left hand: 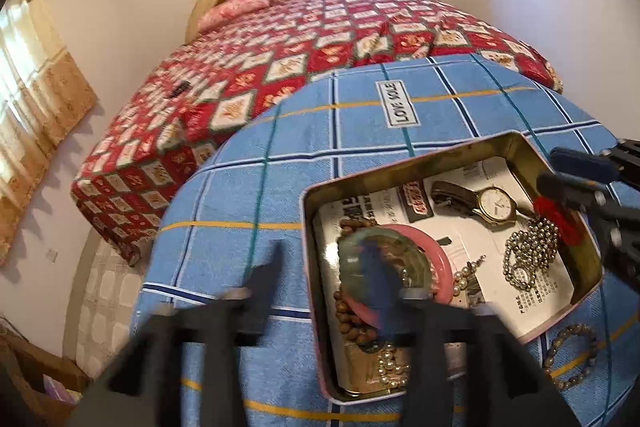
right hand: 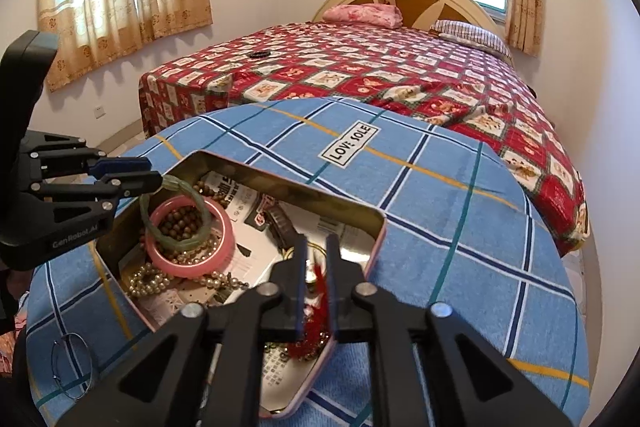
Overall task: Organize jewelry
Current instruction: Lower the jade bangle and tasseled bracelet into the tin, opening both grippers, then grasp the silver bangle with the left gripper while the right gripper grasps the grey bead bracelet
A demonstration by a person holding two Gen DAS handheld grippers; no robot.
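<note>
A shallow metal tin point(left hand: 416, 163) point(right hand: 280, 183) lined with newspaper sits on the blue checked cloth. It holds a green jade bangle point(left hand: 352, 239) point(right hand: 180, 243), a pink bangle point(left hand: 436, 255) point(right hand: 188, 263), brown beads, pearls, a gold watch point(left hand: 494, 205) and a silver bead chain point(left hand: 528, 247). My left gripper point(left hand: 320, 267) point(right hand: 154, 173) is shut on the green bangle's rim over the tin. My right gripper point(right hand: 316, 267) point(left hand: 548, 171) is shut on a red tassel point(right hand: 318, 311) point(left hand: 560, 223) above the tin's near corner.
A beaded bracelet point(left hand: 572, 357) lies on the cloth point(left hand: 248, 195) beside the tin. A thin wire bangle point(right hand: 74, 367) lies near the cloth's edge. A bed with a red patterned cover point(right hand: 360, 67) stands behind the table. Walls and curtains surround the room.
</note>
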